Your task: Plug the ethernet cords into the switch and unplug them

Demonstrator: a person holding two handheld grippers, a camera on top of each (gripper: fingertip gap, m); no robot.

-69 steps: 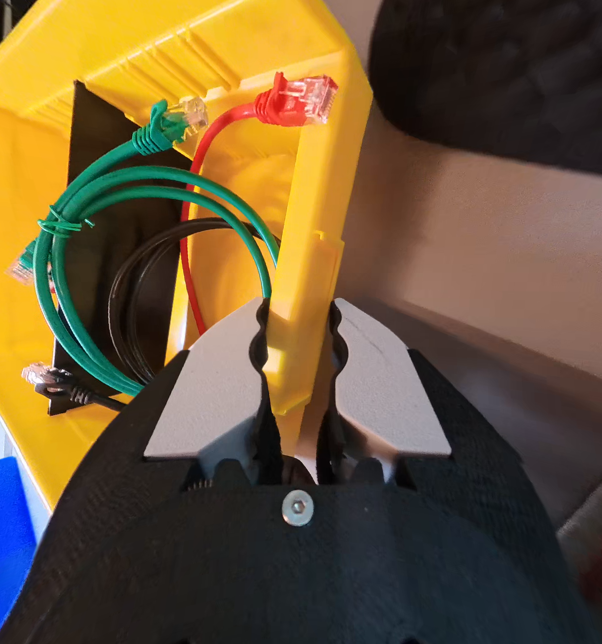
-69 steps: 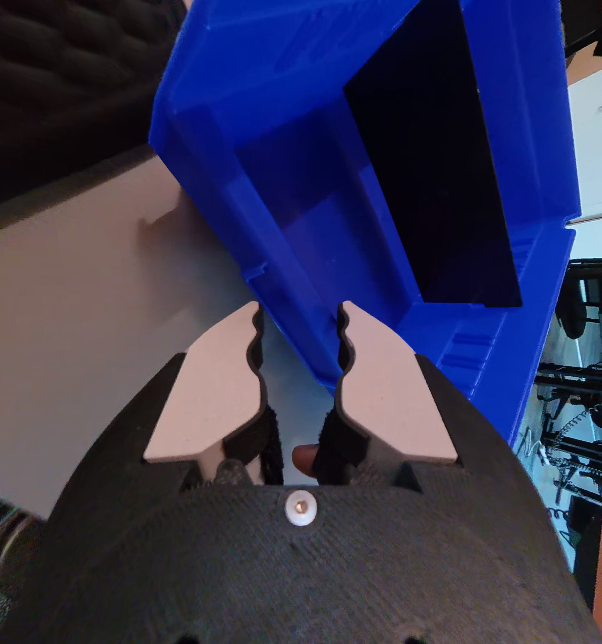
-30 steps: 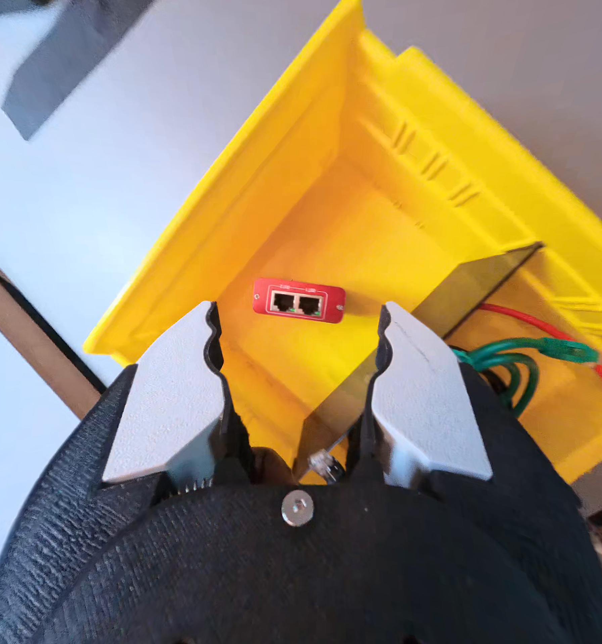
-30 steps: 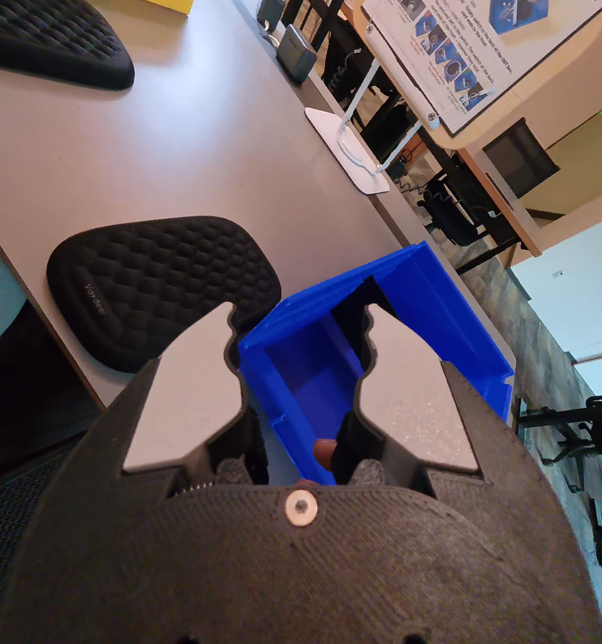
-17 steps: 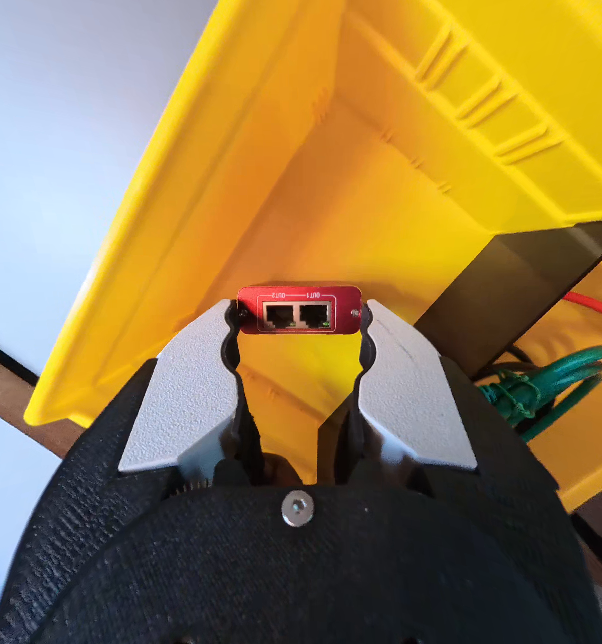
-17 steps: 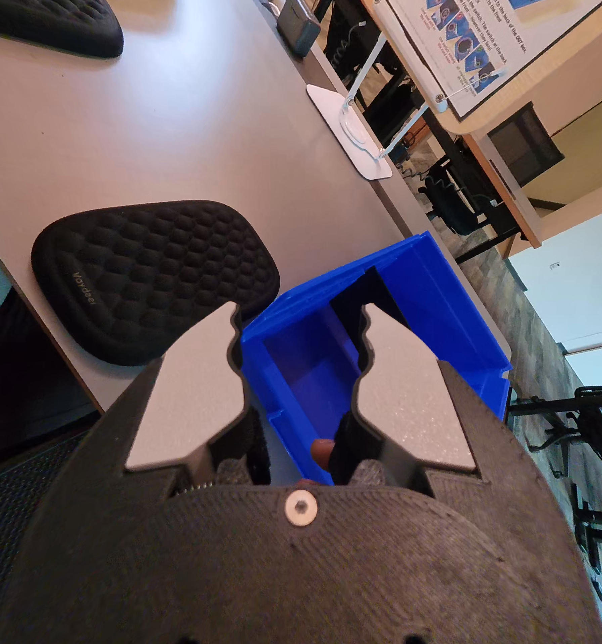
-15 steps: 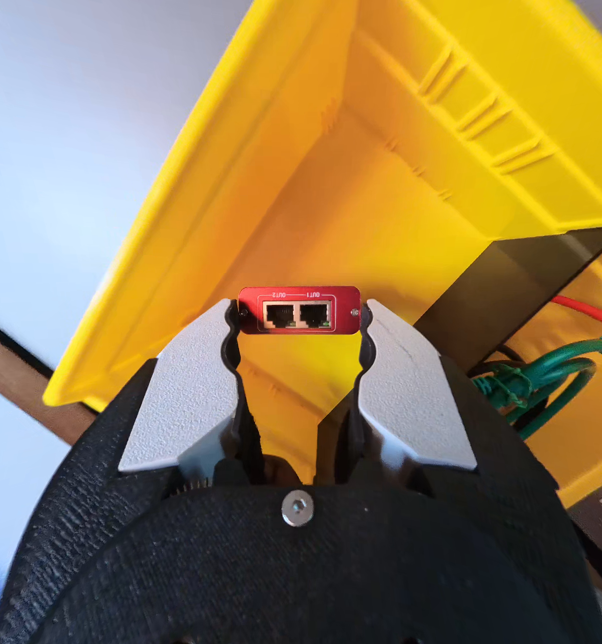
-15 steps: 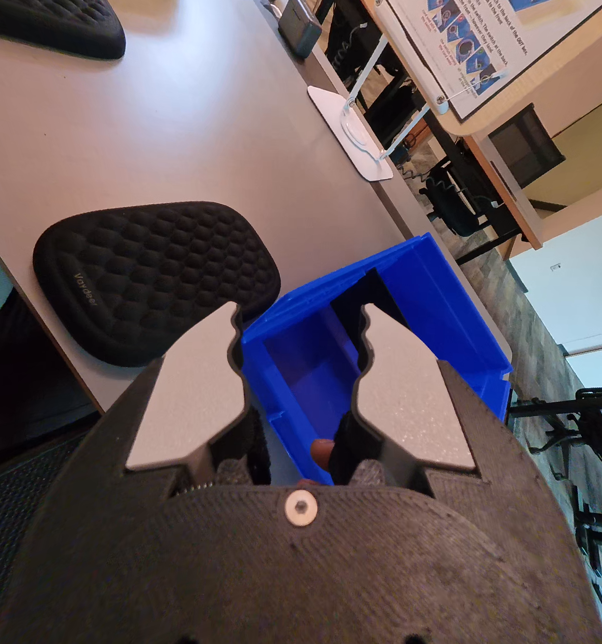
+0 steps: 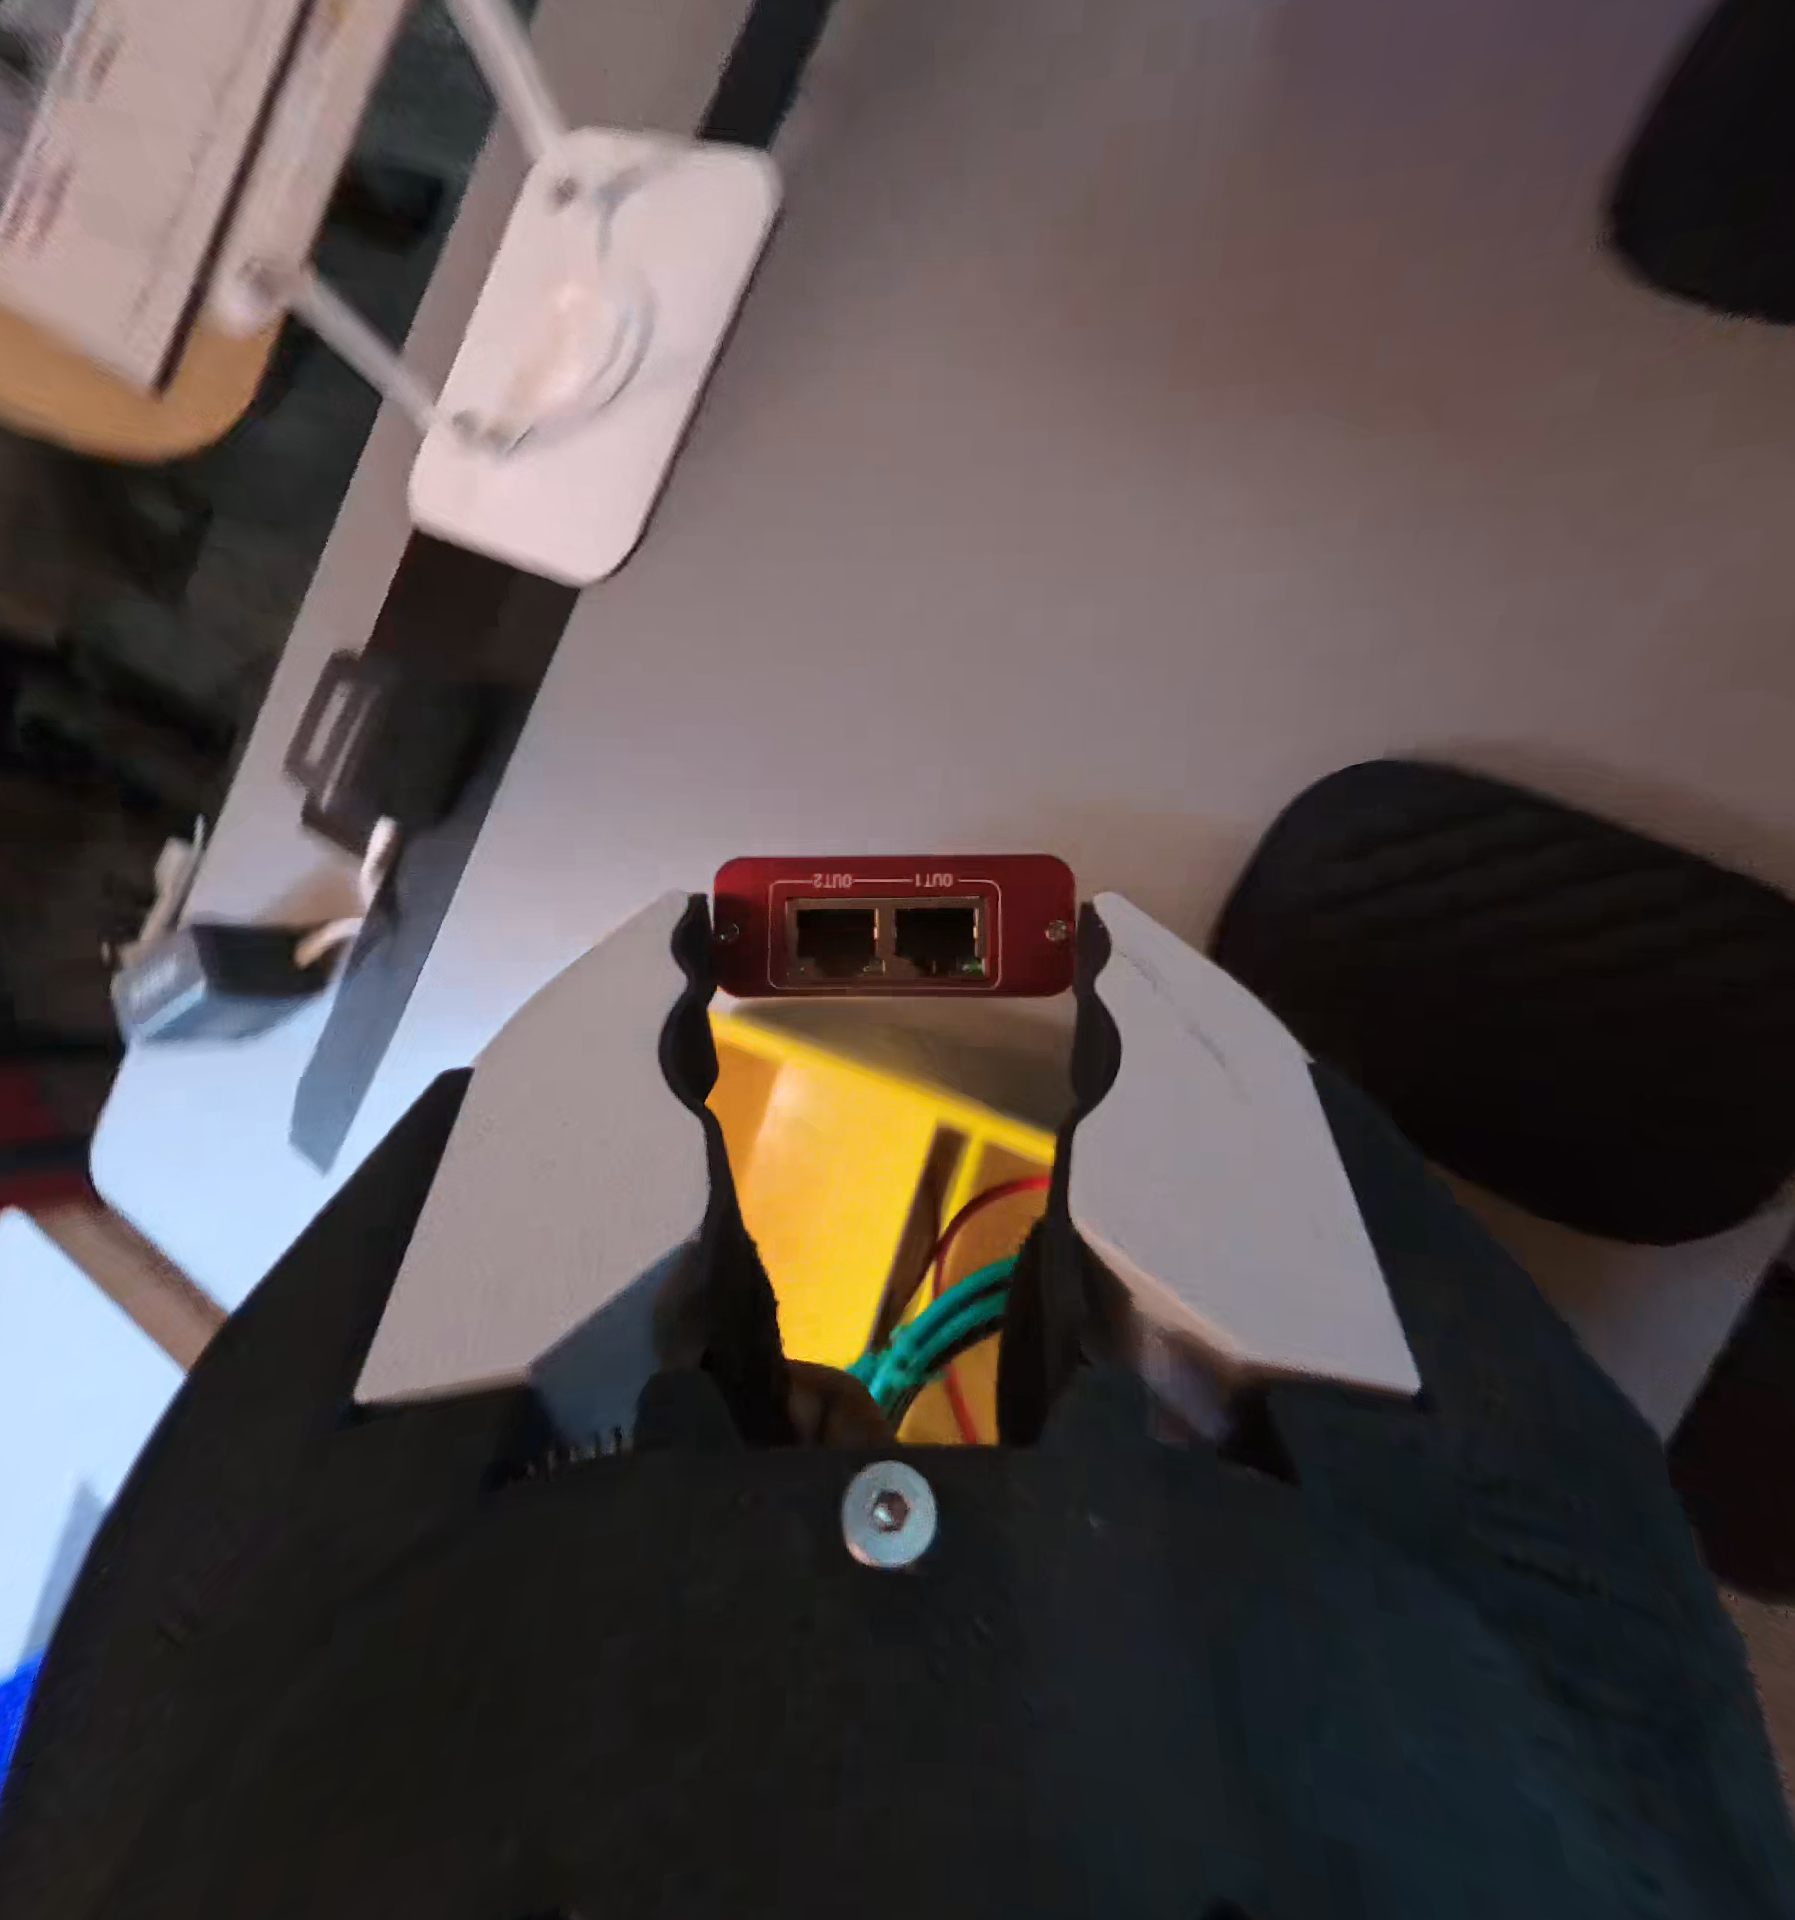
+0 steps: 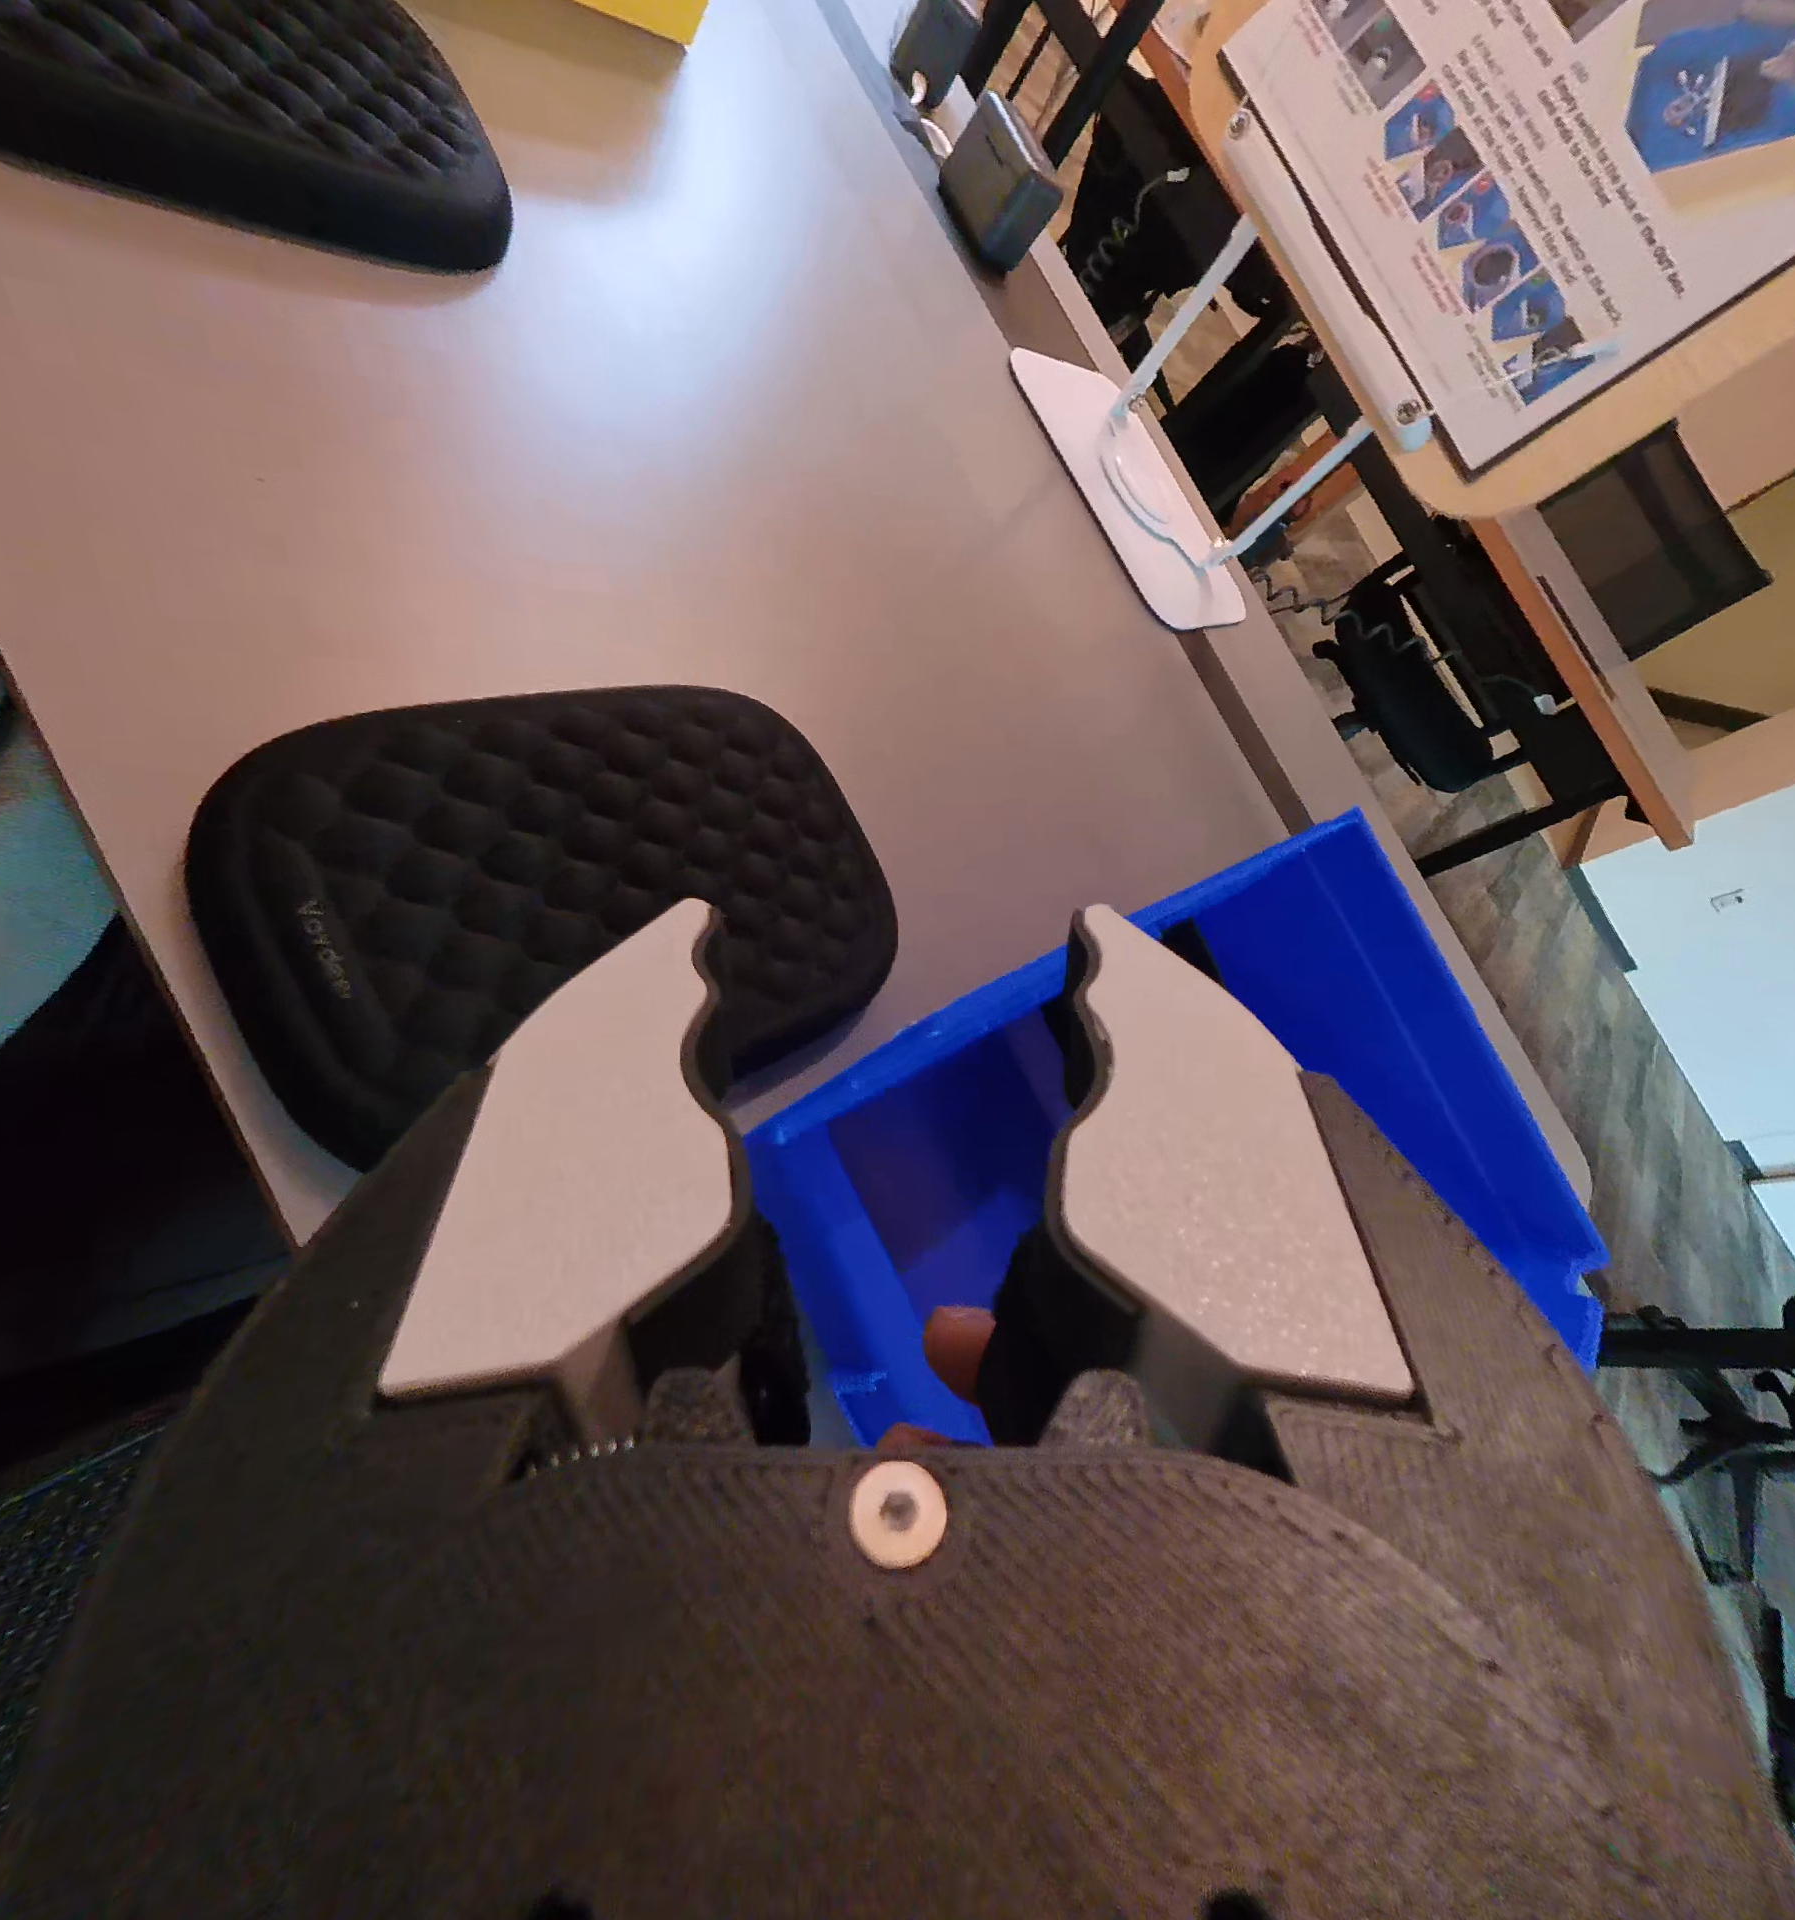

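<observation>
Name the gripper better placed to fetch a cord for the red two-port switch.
Right. The right gripper is open and empty; the left gripper already clamps the red two-port switch, above the green cords.

The red switch [image 9: 894, 926] was held level above the yellow bin, its two empty ports facing the camera; green [image 9: 934, 1325] and red ethernet cords [image 9: 976, 1216] lay coiled in the bin, unplugged.

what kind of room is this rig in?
Likely an office or lab workstation: a grey desk with black padded rests, parts bins such as the blue bin, an illustrated instruction sheet on a stand, and more desks and chairs behind.
</observation>
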